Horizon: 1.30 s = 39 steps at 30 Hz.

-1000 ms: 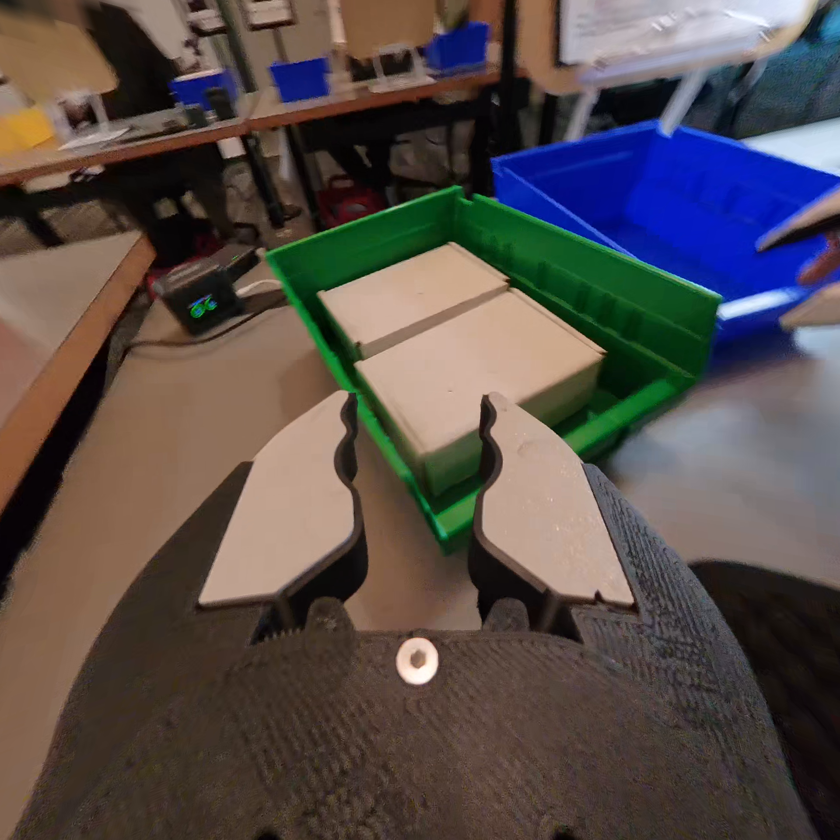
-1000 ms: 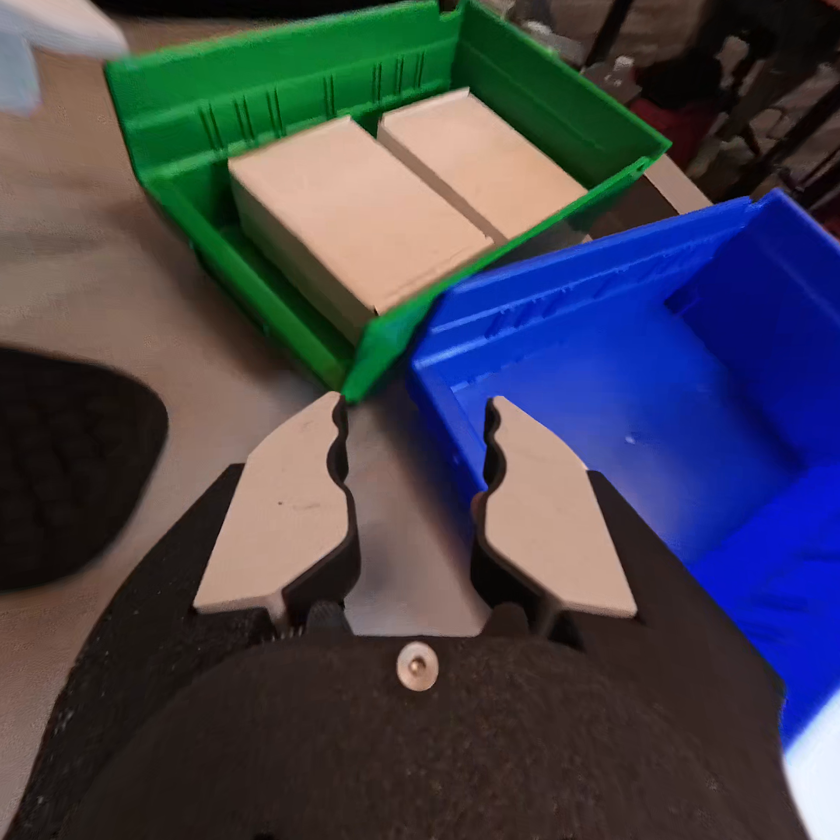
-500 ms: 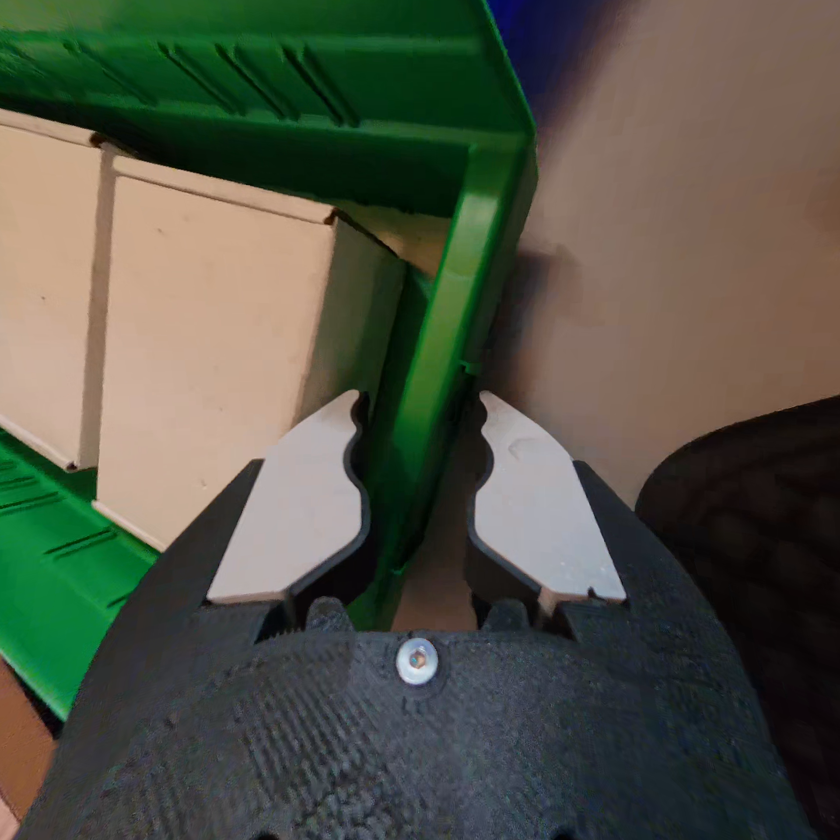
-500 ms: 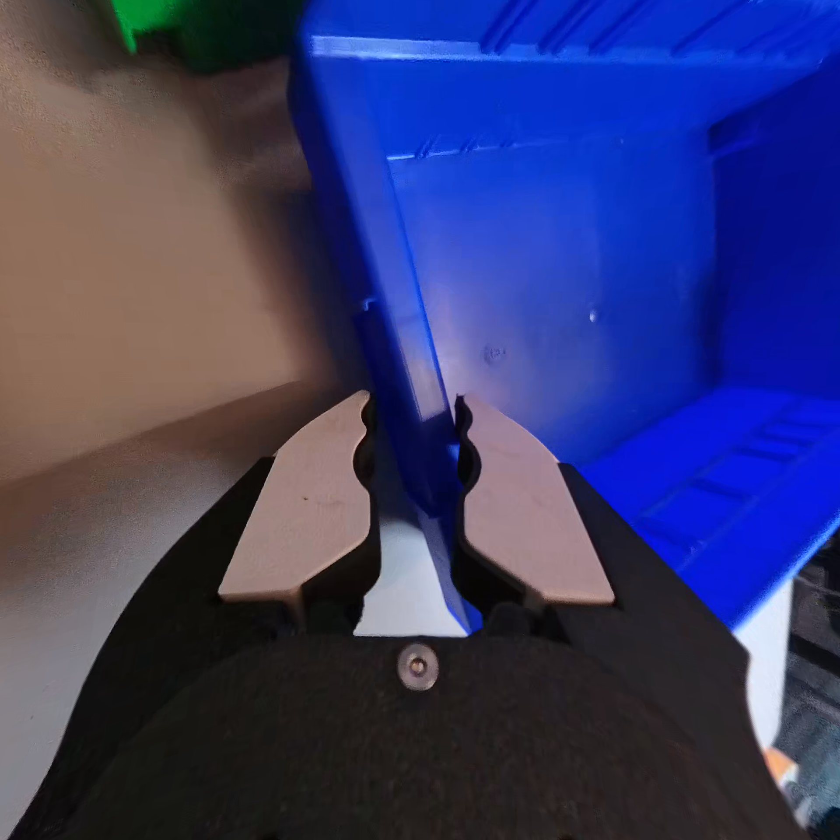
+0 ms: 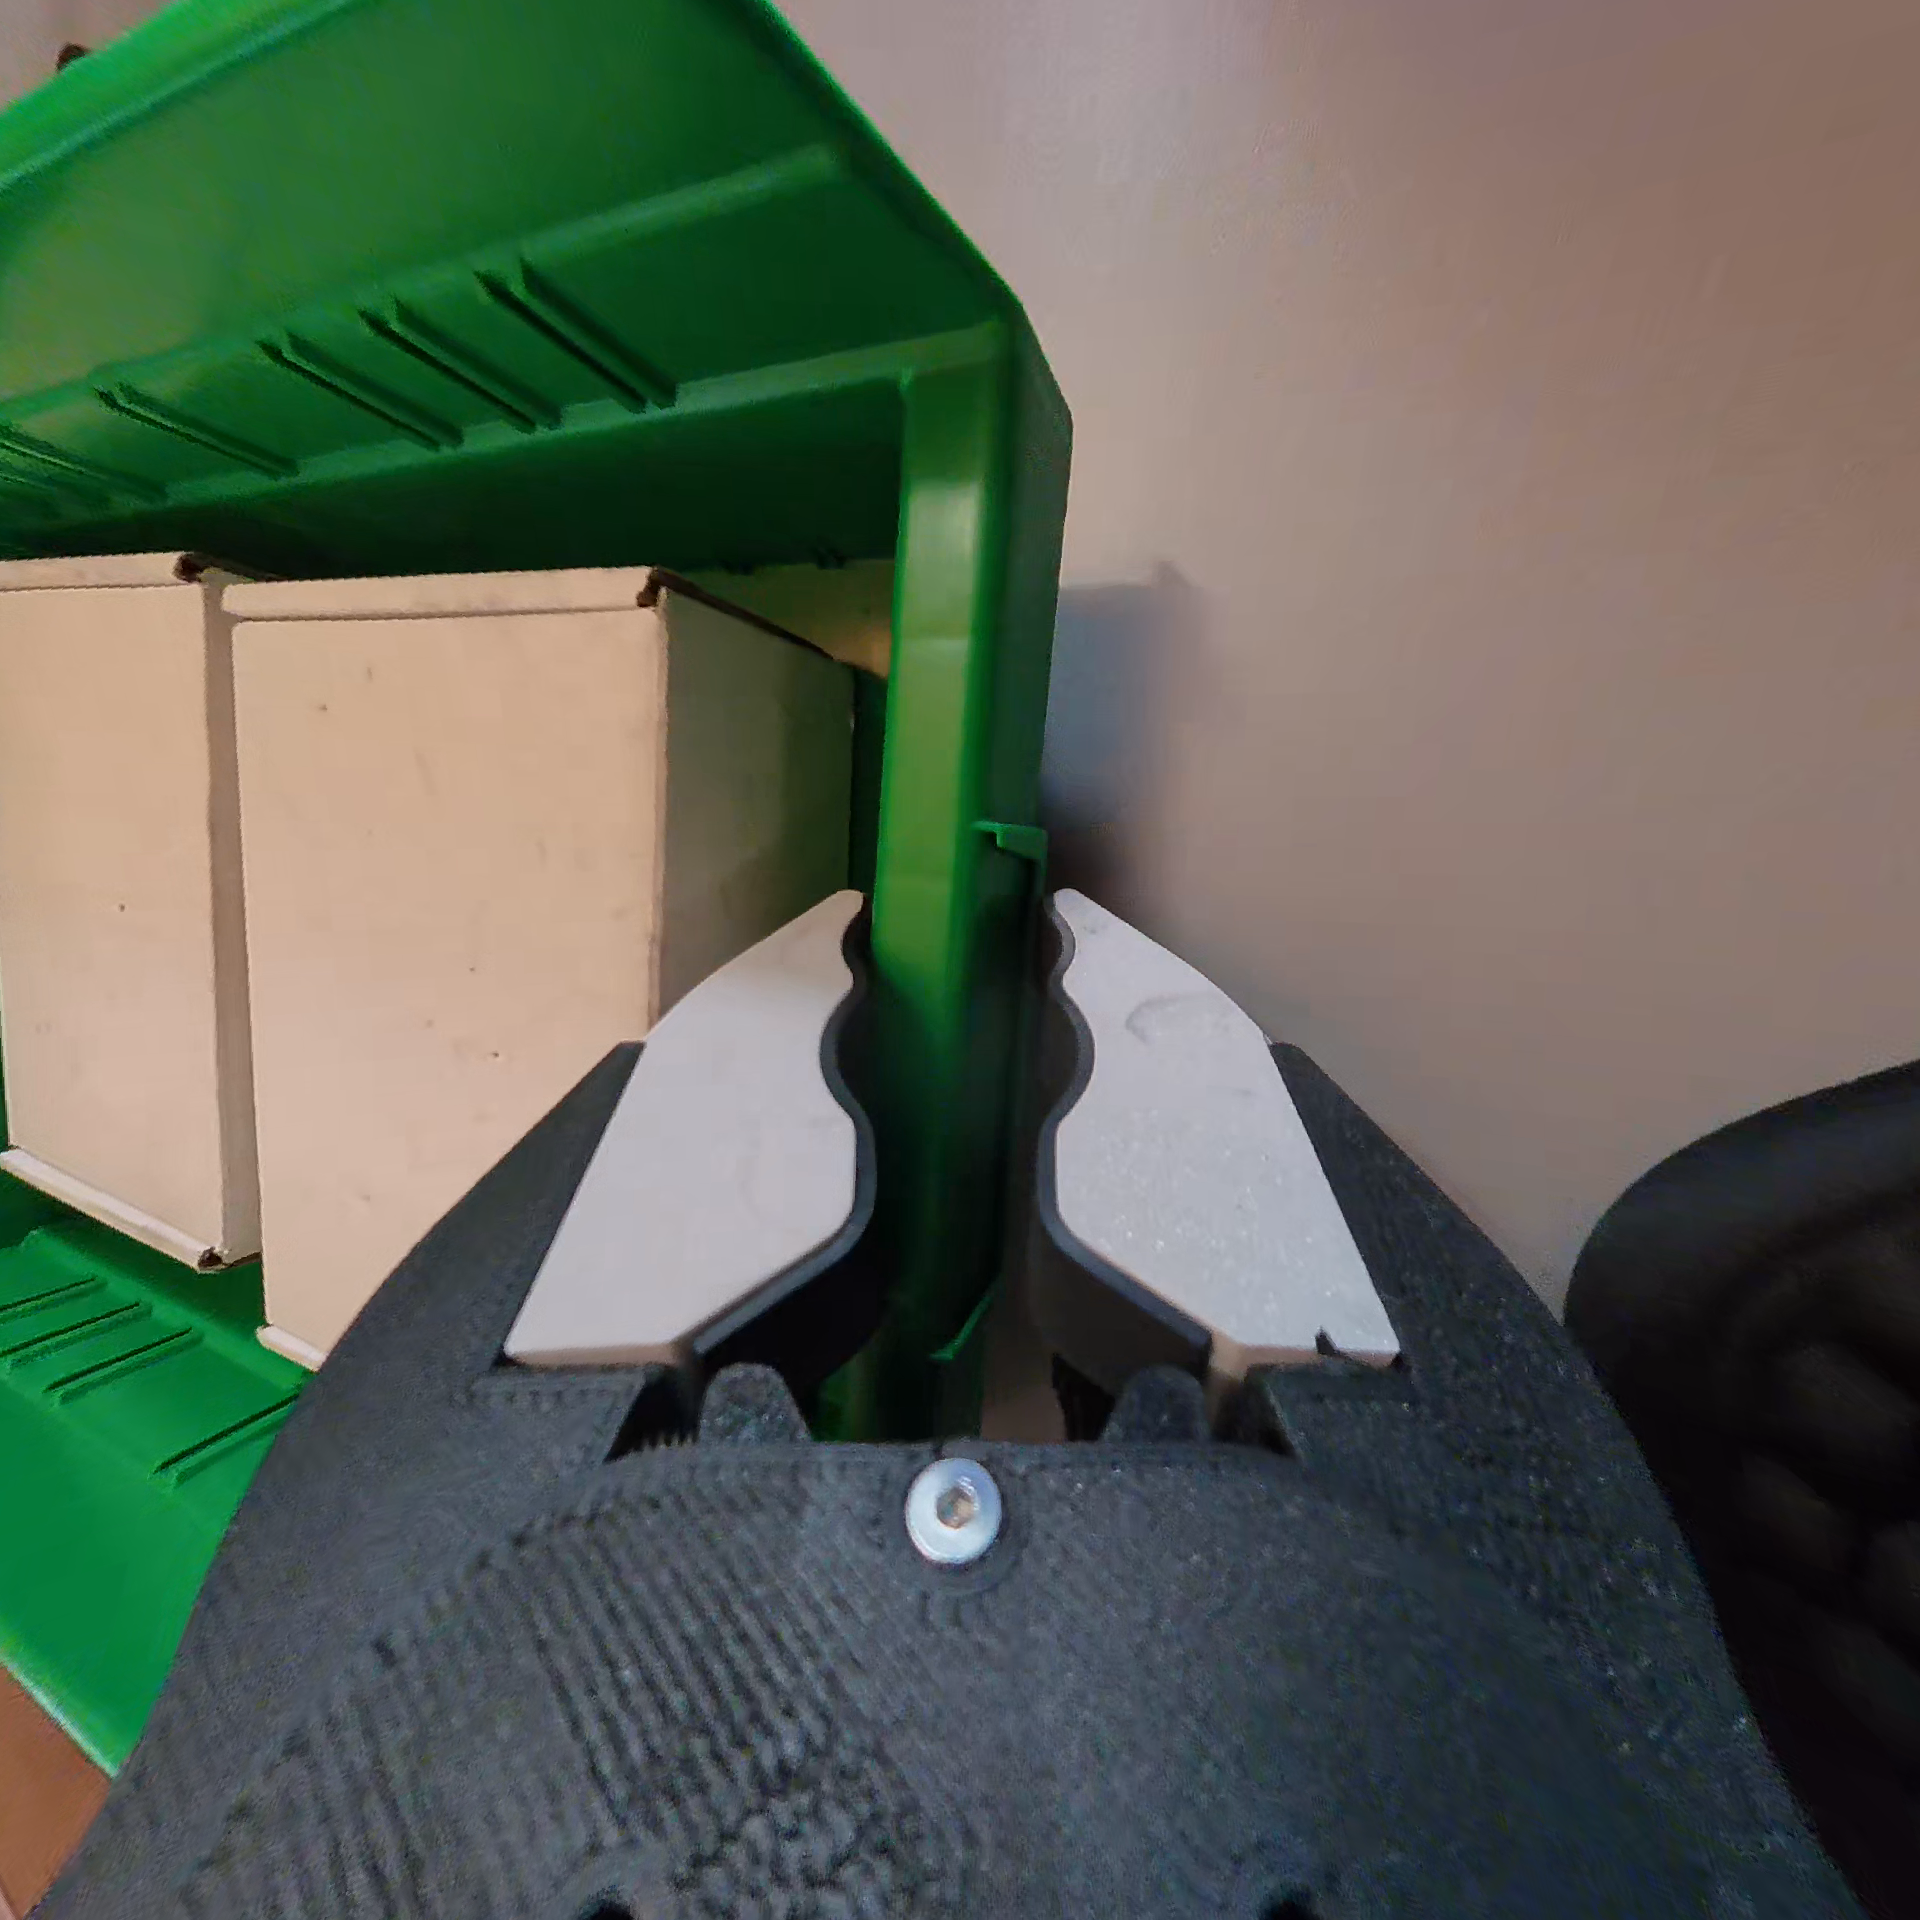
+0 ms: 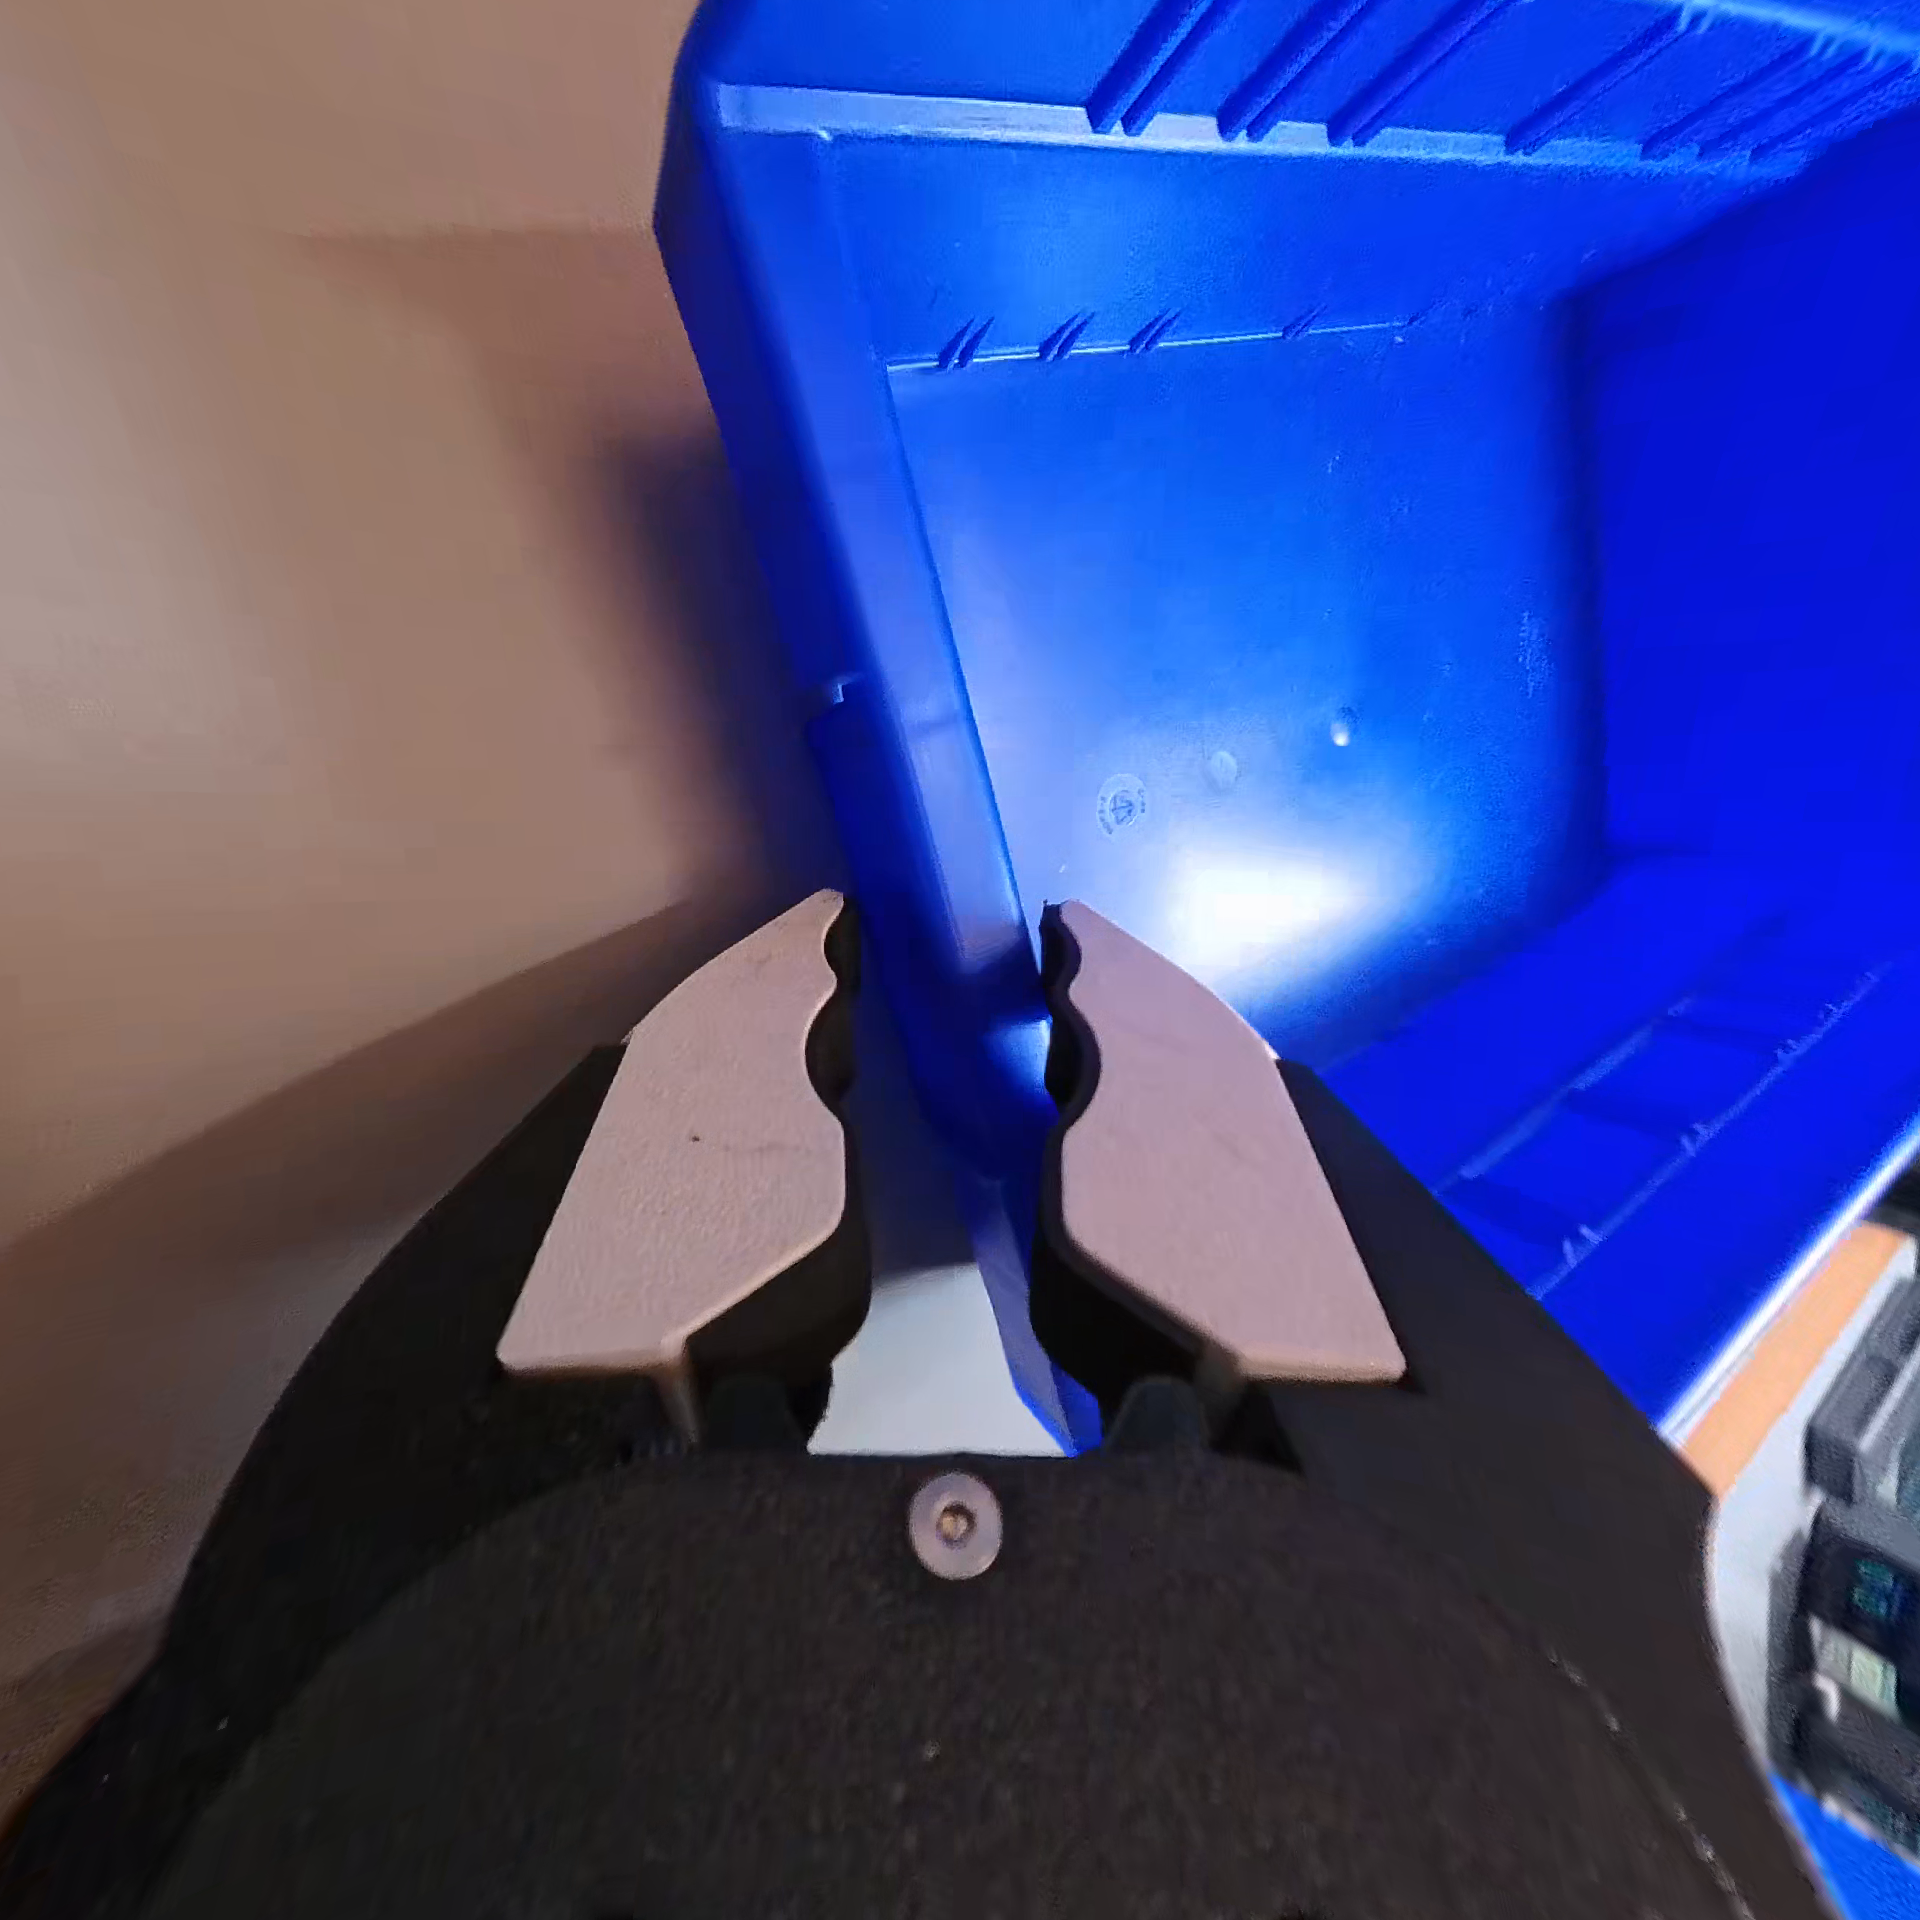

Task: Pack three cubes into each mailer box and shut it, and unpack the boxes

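In the left wrist view my left gripper (image 5: 954, 925) is shut on the near side wall of the green bin (image 5: 951, 727); both pads press on the wall. Two closed beige mailer boxes (image 5: 436, 914) lie side by side inside that bin. In the right wrist view my right gripper (image 6: 943, 925) is shut on the side wall of the blue bin (image 6: 935, 810), one pad outside and one inside. The blue bin's inside (image 6: 1299, 623) holds nothing that I can see. No cubes are in view.
The tabletop (image 5: 1455, 520) runs to the right of the green bin and to the left of the blue bin (image 6: 312, 520). The other gripper's black body (image 5: 1766, 1351) shows at the left wrist view's right edge. The table's edge and dark gear (image 6: 1849, 1558) lie at lower right.
Both grippers came down from above the bins onto their walls. The right pads closed on the blue wall first; the left pads have since closed on the green wall.
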### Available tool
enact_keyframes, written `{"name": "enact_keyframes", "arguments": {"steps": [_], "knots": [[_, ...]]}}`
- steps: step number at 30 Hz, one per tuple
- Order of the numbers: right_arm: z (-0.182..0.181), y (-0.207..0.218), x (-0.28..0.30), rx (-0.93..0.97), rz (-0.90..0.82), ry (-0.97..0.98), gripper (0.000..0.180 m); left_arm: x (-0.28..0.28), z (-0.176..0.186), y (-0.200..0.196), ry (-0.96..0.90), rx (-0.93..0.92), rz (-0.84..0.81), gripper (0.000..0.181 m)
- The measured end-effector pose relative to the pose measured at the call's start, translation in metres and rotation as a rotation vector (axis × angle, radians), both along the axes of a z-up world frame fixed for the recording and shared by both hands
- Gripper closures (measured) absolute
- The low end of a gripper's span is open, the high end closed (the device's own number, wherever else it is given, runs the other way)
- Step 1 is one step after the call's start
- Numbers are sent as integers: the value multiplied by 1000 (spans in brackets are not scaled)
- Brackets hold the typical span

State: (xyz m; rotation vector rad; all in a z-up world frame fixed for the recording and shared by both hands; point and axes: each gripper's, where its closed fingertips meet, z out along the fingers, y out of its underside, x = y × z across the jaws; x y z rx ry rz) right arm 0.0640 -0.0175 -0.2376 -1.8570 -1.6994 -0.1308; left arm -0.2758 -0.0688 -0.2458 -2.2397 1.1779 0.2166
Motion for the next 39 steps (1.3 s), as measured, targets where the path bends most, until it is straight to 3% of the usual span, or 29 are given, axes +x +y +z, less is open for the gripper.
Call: {"name": "enact_keyframes", "arguments": {"steps": [8,20,26,33,39], "knots": [[-1,30,65,11,-132,-21,146,-5,0,20,-8,-10,-64,153],[1,95,103,83,-240,13,144,-28,1,65,-36,59,-92,151],[19,79,94,158,-234,122,140,-31,1,75,-20,74,-88,151],[46,46,72,117,-229,368,137,-38,3,89,52,110,-45,149],[50,30,63,18,-253,519,136,-33,8,102,32,92,23,145]]}}
